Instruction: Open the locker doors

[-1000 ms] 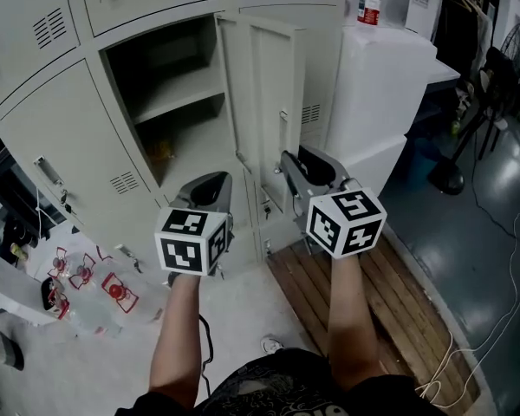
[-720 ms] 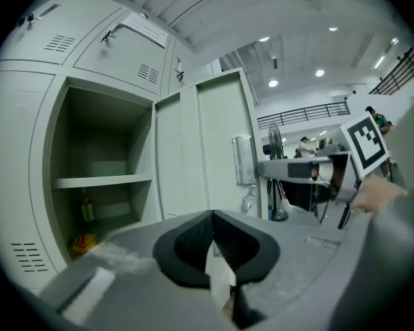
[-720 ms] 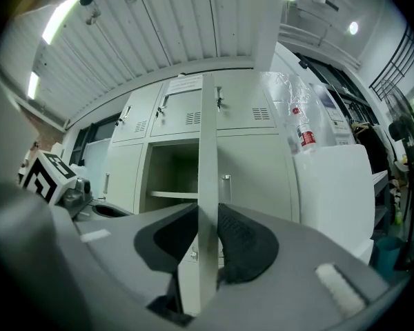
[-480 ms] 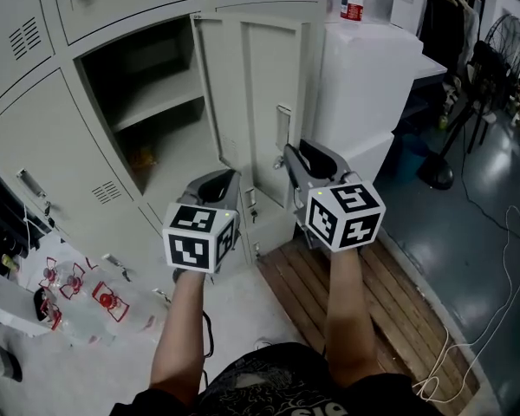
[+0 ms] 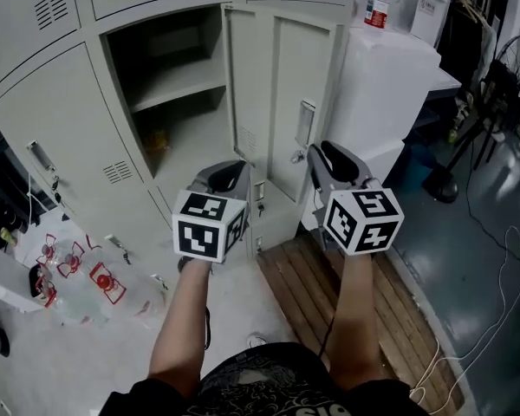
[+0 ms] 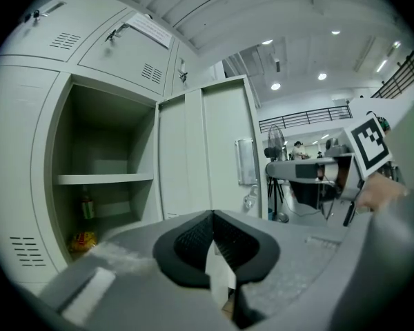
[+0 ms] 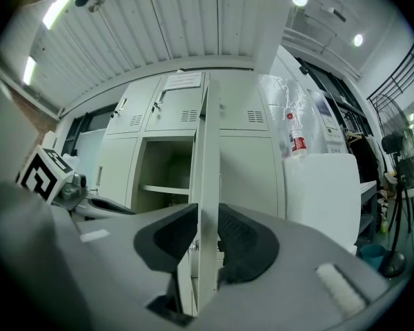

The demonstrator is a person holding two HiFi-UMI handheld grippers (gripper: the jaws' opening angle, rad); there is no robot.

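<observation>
Gripping the free edge of the open locker door (image 5: 286, 94) w/ the right tongs (image 7: 207, 229): pads pressed on both faces of the thin panel, jaws only slightly apart, approx. the panel's own thickness. Hold placed just below the latch plate (image 5: 305, 124) on the door's outer edge. Door swung well out to the right, hinged on the right side of its compartment (image 5: 169, 102), edge-on in the right gripper view.

Left tongs (image 6: 212, 216): closed, pads meeting at the tips, nothing held between them. Hanging low in front of the open compartment, left of the door's hinge side, clear of the door.

Inside the compartment: one shelf (image 5: 178, 83) across the middle, bare on top as far as visible. Below it, at the left, a yellow packet (image 6: 83, 241) w/ a small bottle (image 6: 87, 205) standing just behind.

Neighbouring door (image 5: 69, 137) at the left closed, handle (image 5: 42, 159) on its left part, vent slots lower right. Upper row of doors also closed.

Right of the open door, a white cabinet (image 5: 390, 85), w/ a red-labelled bottle (image 5: 377, 3) upright on top. Wooden slats (image 5: 364, 310) on the floor under the right forearm. Fan (image 5: 511, 59) far right, well apart from the locker.
</observation>
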